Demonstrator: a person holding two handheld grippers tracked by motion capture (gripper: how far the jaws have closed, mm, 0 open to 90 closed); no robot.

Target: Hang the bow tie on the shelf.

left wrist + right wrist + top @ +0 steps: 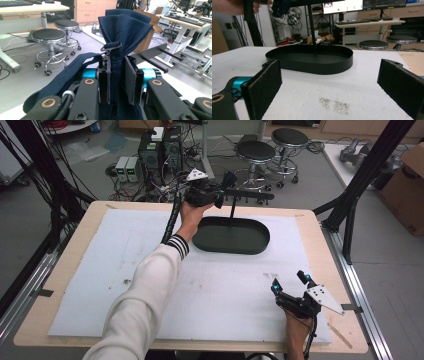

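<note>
My left gripper (216,195) is raised over the table's far edge, shut on a navy blue cloth item (125,27) that has a strap (72,70) and a small metal clip. In the high view the cloth (228,180) sits beside the horizontal bar (250,195) of a black stand. The stand's thin post (233,206) rises from an oval black tray (252,247). In the left gripper view the bar (152,53) lies just behind the cloth. My right gripper (290,281) rests low at the front right of the white mat, open and holding nothing, facing the tray (312,60).
A white foam mat (125,270) covers most of the wooden table, with a dark smudge (334,105) ahead of the right gripper. Black frame struts (360,185) stand at the right edge. Beyond the table are stools (256,152) and computer boxes (160,147).
</note>
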